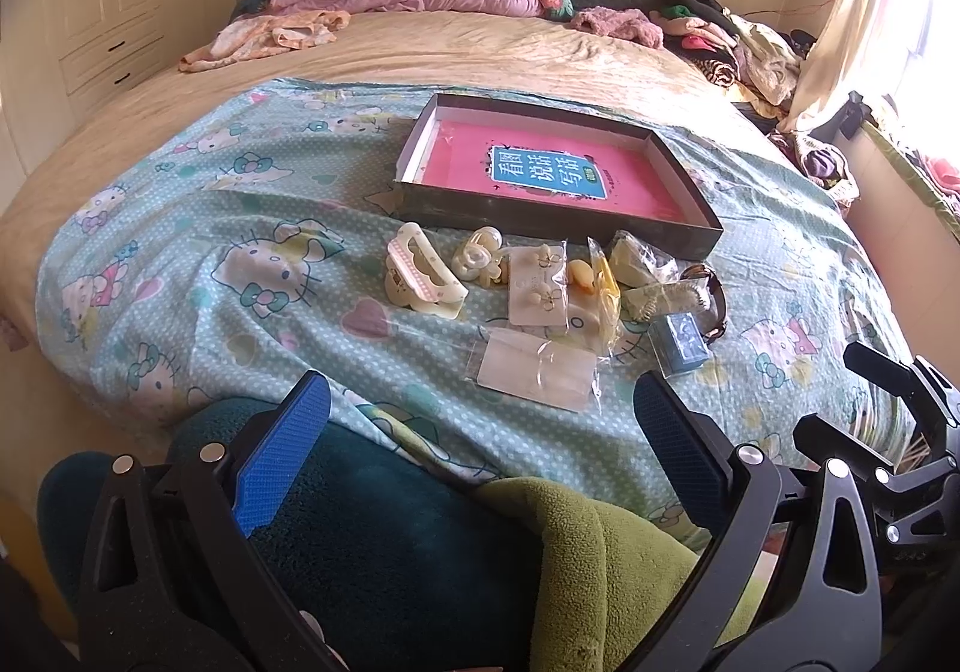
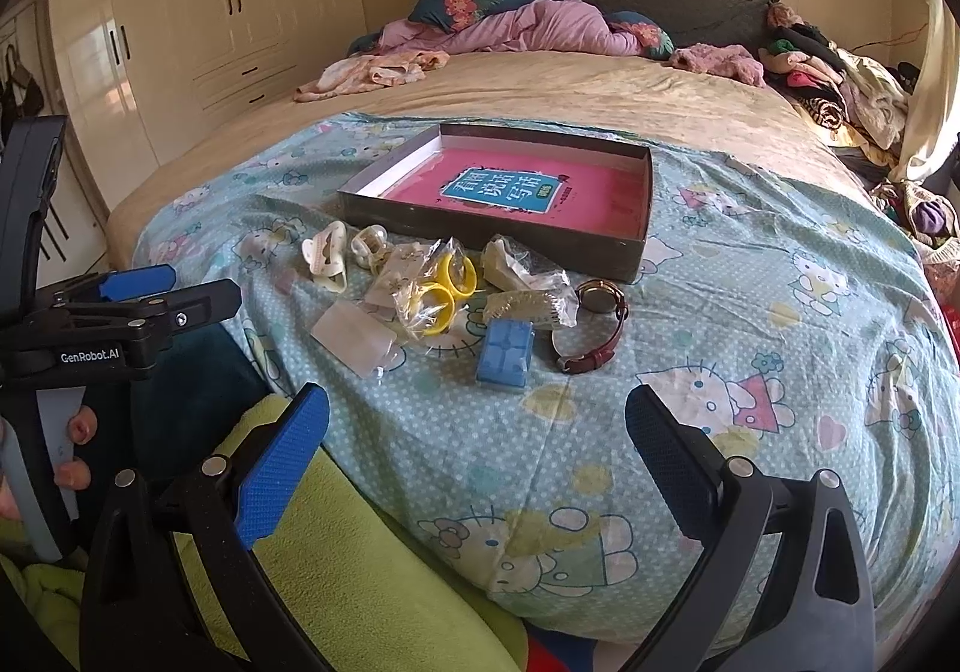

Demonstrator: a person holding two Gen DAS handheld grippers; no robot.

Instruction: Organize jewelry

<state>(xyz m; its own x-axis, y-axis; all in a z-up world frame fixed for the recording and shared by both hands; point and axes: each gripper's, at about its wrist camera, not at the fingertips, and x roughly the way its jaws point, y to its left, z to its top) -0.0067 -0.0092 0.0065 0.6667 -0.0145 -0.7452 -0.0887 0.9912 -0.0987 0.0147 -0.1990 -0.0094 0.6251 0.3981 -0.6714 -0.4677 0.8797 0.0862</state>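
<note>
Two grippers, left gripper and right gripper, hovering wide open, gripping nothing, jewelry pile lying before shallow box.

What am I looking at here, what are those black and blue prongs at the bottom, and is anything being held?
There is no robot here. A person holds a hand-operated claw in each hand, and each claw has a wide-angle camera looking forward along its two fingers. One picture comes from the left claw, the other from the right claw. The black prongs with blue pads are those fingers.

Both claws are open and hold nothing; they hover over the near edge of a bed with a cartoon-cat sheet.

On the sheet lies a shallow dark box with a pink book inside. In front of it sits a small pile: a cream hair clip, earrings on a card, yellow rings in a clear bag, a small blue box and a wristwatch with a reddish strap.
</note>
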